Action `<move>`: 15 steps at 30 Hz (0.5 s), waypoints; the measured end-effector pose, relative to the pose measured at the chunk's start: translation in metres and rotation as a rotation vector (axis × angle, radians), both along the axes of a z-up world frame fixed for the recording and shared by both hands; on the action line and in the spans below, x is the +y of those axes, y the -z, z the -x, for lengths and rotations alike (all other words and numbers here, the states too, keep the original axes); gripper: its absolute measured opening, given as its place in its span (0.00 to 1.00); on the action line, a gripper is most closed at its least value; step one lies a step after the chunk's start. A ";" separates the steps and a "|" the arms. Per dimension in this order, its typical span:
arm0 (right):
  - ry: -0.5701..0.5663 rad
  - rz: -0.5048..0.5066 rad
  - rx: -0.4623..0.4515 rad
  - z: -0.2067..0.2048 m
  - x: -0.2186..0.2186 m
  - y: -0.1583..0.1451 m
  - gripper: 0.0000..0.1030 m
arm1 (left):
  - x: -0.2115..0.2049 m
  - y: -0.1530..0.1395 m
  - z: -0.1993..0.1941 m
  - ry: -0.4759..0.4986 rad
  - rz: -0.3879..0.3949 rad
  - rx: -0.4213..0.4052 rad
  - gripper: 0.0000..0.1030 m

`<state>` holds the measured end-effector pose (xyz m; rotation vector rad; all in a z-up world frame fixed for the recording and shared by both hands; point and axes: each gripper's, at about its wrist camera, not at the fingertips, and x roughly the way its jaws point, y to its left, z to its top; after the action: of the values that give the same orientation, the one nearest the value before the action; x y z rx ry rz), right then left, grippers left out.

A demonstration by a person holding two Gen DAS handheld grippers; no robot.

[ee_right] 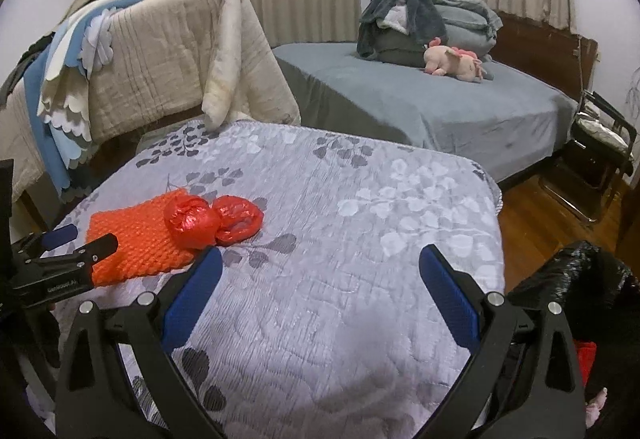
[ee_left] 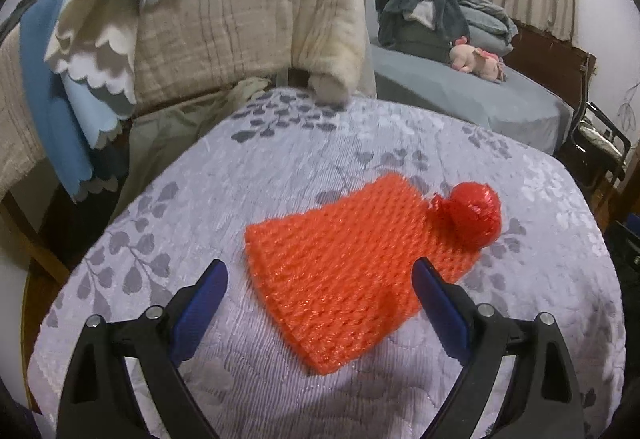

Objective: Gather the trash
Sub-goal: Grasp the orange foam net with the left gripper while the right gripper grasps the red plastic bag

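You are hovering the left tongs (ee_left: 320, 275) spread wide and empty just short of the orange foam net (ee_left: 344, 263), which is lying flat on the counter (ee_left: 200, 207) under its grey leaf-print cloth. Its near edge is sitting between the open jaws, so the spread looks meant to straddle it. Two crumpled red plastic wads (ee_right: 214, 219) are resting at the net's far right corner, one partly on it, one just beside it. You are holding the right tongs (ee_right: 320, 277) equally wide, gripping nothing, over bare cloth well apart from the trash. A black bag (ee_right: 576, 279) is waiting off the counter's right edge, likely where the pieces are going.
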<state>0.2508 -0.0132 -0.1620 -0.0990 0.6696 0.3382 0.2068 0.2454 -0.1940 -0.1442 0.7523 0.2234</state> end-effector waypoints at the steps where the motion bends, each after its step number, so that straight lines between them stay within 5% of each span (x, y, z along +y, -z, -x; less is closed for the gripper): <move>1: 0.000 0.002 0.005 -0.002 0.002 0.003 0.93 | 0.001 0.002 -0.002 0.000 0.008 0.007 0.88; 15: -0.034 0.014 0.030 -0.021 0.028 0.020 0.93 | 0.009 0.023 -0.018 0.029 0.119 0.087 0.76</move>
<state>0.2722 0.0152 -0.1816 -0.1190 0.7006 0.3681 0.2249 0.2547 -0.2171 -0.2377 0.8545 0.1579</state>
